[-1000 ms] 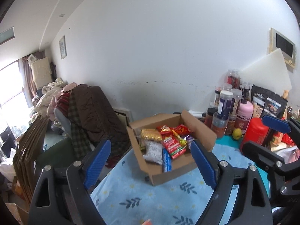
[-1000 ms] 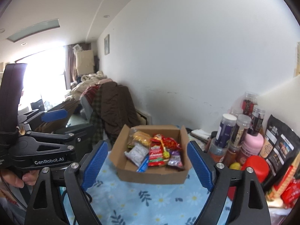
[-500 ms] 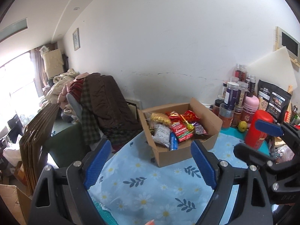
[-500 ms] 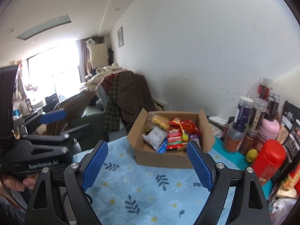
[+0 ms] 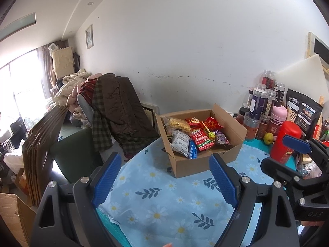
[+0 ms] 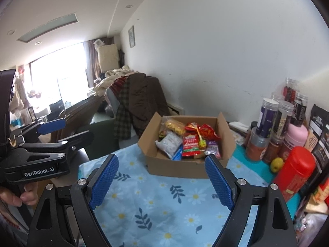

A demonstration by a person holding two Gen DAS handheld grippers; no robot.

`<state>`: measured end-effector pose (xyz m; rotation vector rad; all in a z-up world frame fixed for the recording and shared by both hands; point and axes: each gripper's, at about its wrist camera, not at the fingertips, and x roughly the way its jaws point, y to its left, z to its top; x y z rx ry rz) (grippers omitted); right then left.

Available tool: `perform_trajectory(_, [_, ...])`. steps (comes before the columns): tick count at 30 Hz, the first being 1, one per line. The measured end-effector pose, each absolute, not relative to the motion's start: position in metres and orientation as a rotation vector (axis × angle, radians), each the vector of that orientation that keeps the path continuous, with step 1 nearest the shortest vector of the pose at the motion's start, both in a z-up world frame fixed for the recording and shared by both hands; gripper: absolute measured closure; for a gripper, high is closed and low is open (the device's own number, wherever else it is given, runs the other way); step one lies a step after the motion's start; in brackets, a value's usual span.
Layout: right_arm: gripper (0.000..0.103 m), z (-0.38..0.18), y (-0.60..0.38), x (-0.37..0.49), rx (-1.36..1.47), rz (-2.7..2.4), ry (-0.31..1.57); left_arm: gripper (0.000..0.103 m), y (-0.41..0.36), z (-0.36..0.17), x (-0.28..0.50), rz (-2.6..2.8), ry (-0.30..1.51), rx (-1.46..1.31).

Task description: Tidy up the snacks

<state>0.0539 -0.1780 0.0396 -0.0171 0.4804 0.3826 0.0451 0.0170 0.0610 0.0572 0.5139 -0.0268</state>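
An open cardboard box (image 5: 195, 167) stands on the flowered tablecloth, holding several snack packets: a white one (image 5: 181, 142), a red one (image 5: 202, 140), a yellow one (image 5: 178, 124), a purple one (image 5: 221, 139) and a lollipop (image 5: 210, 134). My left gripper (image 5: 164, 158) hovers open just short of the box's front wall, nothing between its blue pads. In the right wrist view the same box (image 6: 176, 169) lies ahead of my right gripper (image 6: 161, 160), also open and empty. Each gripper shows in the other's view: the right gripper (image 5: 283, 156) at the right, the left gripper (image 6: 72, 131) at the left, held by a hand.
Jars (image 6: 267, 119), a pink bottle (image 6: 296, 133), a red canister (image 6: 294, 170), a small yellow-green fruit (image 6: 276, 164) and black bags (image 5: 302, 111) crowd the table's right side against the wall. Left of the table stand a clothes-draped chair (image 5: 117, 107) and flattened cardboard (image 5: 41, 144).
Both grippers have sunk a little, so the box sits higher in each view and more tablecloth shows in front. Both stayed open and empty.
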Motion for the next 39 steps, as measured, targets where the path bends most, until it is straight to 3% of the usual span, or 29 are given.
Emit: perform_trajectory(39, [0.016, 0.038, -0.189, 0.062, 0.0, 0.339, 0.499, 0.015, 0.004, 0.051, 0.043, -0.09, 0.554, 0.079])
